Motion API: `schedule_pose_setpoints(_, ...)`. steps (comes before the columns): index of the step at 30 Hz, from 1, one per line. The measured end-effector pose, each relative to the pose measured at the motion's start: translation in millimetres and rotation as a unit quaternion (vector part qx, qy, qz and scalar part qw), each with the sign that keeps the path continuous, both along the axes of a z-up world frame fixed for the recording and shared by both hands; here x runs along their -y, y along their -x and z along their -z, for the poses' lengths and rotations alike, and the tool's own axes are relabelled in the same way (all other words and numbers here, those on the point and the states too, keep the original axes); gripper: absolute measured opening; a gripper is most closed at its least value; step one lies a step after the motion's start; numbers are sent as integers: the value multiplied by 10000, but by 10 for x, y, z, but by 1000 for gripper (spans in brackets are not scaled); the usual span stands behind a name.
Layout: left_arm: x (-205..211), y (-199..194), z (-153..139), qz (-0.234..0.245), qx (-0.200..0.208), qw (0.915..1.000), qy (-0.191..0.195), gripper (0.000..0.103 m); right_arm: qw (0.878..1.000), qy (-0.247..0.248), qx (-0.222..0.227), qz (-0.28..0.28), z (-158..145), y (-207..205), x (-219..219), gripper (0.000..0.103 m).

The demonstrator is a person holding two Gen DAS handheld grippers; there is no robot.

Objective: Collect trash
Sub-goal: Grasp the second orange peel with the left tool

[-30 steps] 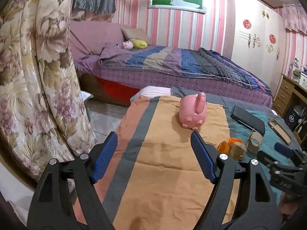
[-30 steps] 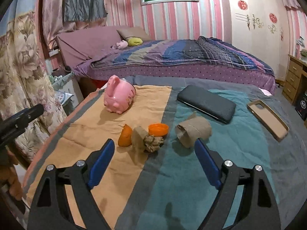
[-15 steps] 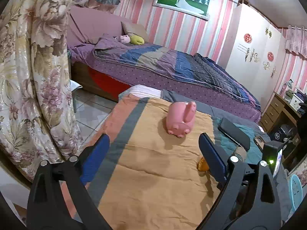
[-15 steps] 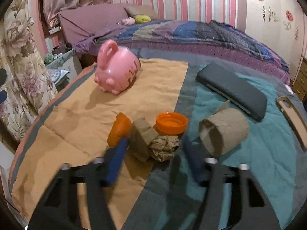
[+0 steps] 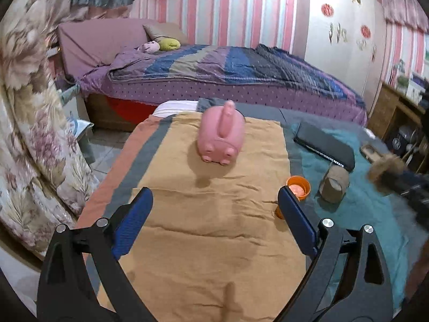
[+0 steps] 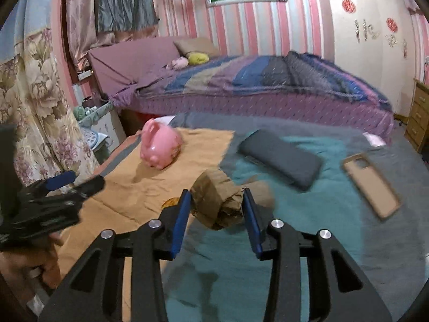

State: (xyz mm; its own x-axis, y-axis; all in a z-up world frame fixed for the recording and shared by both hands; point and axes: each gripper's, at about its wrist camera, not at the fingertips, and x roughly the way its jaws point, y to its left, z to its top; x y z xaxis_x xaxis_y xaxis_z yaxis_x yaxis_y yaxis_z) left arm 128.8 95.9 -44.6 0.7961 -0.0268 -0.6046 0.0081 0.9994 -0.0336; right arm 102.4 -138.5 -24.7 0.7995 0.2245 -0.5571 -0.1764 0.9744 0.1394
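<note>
Right tool has closed on the crumpled brown paper wad and lifted it off the cloth.

The crumpled paper wad [image 6: 218,204] now sits pinched between the blue pads of the right tool [image 6: 217,209], whose jaws have just been closing; a second ago it lay on the blanket between two orange caps. That reads as the first piece of trash secured. Left behind, ahead of the wide-open, empty left tool [image 5: 214,214], lie an orange cap [image 5: 298,187] and a cardboard roll [image 5: 333,185] to its right. Beyond them rest a pink piggy bank [image 5: 221,136], a dark case [image 6: 281,158] and a phone cover [image 6: 371,186] on the striped blanket [image 5: 214,241]; a bed [image 6: 268,86] and pink-striped wall stand behind.
</note>
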Motion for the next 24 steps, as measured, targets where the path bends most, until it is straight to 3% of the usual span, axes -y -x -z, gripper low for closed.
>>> schedule_pose_setpoints(3, 161, -82, 87, 156, -155, 9997, 135, 91, 9991, -74, 89, 396, 20, 95, 291, 39)
schedule_pose_setpoints(10, 654, -295, 370, 392, -579, 9968, -377, 90, 9978, -424, -63, 501, 47, 41, 666, 40)
schedule_pose_setpoints(12, 731, -378, 469, 375, -792, 9952, -442, 82, 9973, -518, -63, 525, 56, 23, 740, 41)
schedule_pose_setpoints(16, 841, -500, 671, 434, -1238, 9908, -331, 50, 9967, -609, -74, 524, 73, 13, 862, 41)
schedule_pose_setpoints(18, 869, -494, 684, 382, -1199, 9912, -416, 44, 9968, -602, -45, 516, 61, 26, 892, 41)
schedule_pose_setpoints(19, 882, -486, 670, 385, -1176, 9915, -405, 28, 9969, -604, -38, 495, 61, 30, 904, 41)
schedule_pose_setpoints(24, 960, -377, 544, 588, -1017, 9919, -477, 19, 9973, -570, 34, 463, 30, 93, 914, 42)
